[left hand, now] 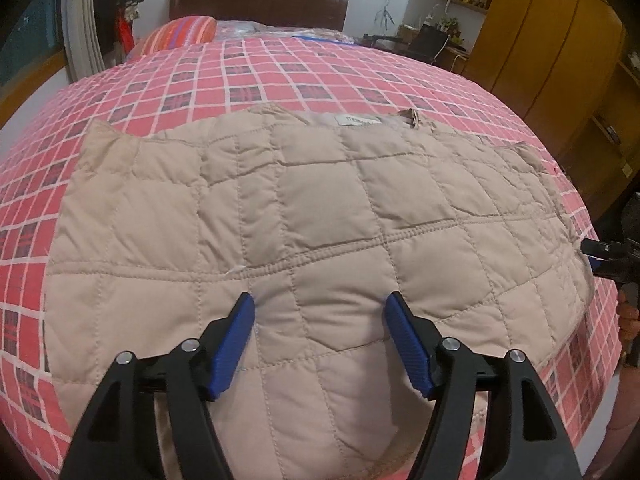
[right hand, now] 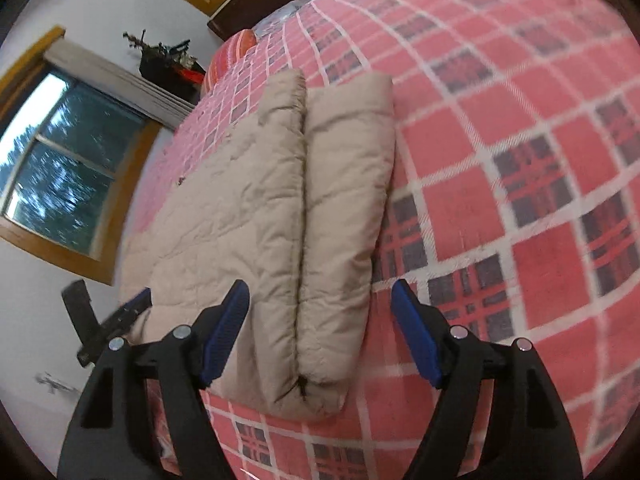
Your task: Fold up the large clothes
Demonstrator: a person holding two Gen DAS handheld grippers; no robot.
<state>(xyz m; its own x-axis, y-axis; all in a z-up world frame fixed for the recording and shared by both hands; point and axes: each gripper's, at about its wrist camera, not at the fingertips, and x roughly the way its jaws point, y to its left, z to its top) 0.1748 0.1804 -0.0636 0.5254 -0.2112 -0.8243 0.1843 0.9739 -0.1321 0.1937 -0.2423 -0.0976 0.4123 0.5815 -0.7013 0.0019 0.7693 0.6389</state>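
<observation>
Left wrist view: beige quilted jacket point(left hand: 304, 216) spread flat across the middle of the frame on the pink checked bedspread point(left hand: 280, 68), collar and label toward the upper centre, hem toward the lower edge. Left gripper point(left hand: 320, 308) low in the frame, jaws wide, blue pads splayed above the lower part of the quilting, nothing pinched between them; whether the tips touch the fabric, impossible to tell. Probably poised there to take the near edge for a fold. At the right edge of the frame, the right gripper point(left hand: 596, 258) at the jacket's side, a hand point(left hand: 628, 316) just beneath it. Striped pillow point(left hand: 180, 34) upper left, wooden wardrobe point(left hand: 552, 40) upper right.

Right wrist view: same jacket point(right hand: 256, 216) seen edge-on, running from lower centre to upper centre, a seam-like gap splitting it into two padded bands, the right-hand one looking like a side already turned inward. Right gripper point(right hand: 320, 300) at the bottom, jaws wide, straddling the near end without clamping it. Likely lined up on that end to lift or flatten it. Left gripper point(right hand: 136, 300) at lower left, by the jacket's far edge. Window point(right hand: 60, 168) on the left. Fold apparently only partly done.
</observation>
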